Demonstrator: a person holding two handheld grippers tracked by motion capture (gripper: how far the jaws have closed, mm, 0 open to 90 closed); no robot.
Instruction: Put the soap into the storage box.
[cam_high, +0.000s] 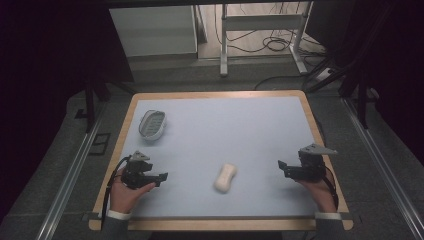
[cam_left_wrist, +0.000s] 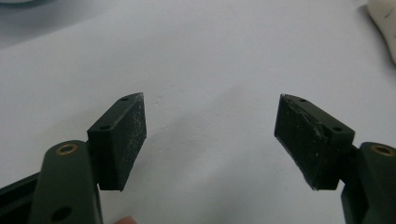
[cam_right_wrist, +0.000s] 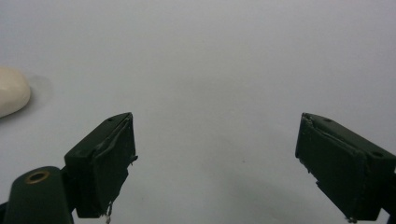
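From the high view you have the whole tabletop (cam_high: 250, 125) before you: a pale blue sheet on a wooden-edged board, with your two hands coming in at its near corners. Your left tongs (cam_high: 161, 177) sit at the near left, pointing inward toward the middle, and your right tongs (cam_high: 281, 166) sit at the near right, pointing back toward them. Between the two, a little nearer your left, lies the cream-coloured soap bar (cam_high: 225, 177), flat on the sheet and angled, touched by neither tongs. Farther back on the left rests the grey soap dish (cam_high: 152, 124), well apart from the bar and from your left hand (cam_high: 127, 195).

The left gripper view gives what the high view cannot: your left tongs (cam_left_wrist: 210, 140) stand released, jaws wide, with bare sheet between the pads. The soap bar (cam_left_wrist: 384, 23) shows there as a pale edge at the upper right corner, off to the side of the jaws.

The right gripper view tells the same of your right tongs (cam_right_wrist: 215, 158): released, jaws spread, nothing between them. Here the soap bar (cam_right_wrist: 11, 95) shows as a rounded end at the left edge, beyond the left jaw and apart from it.
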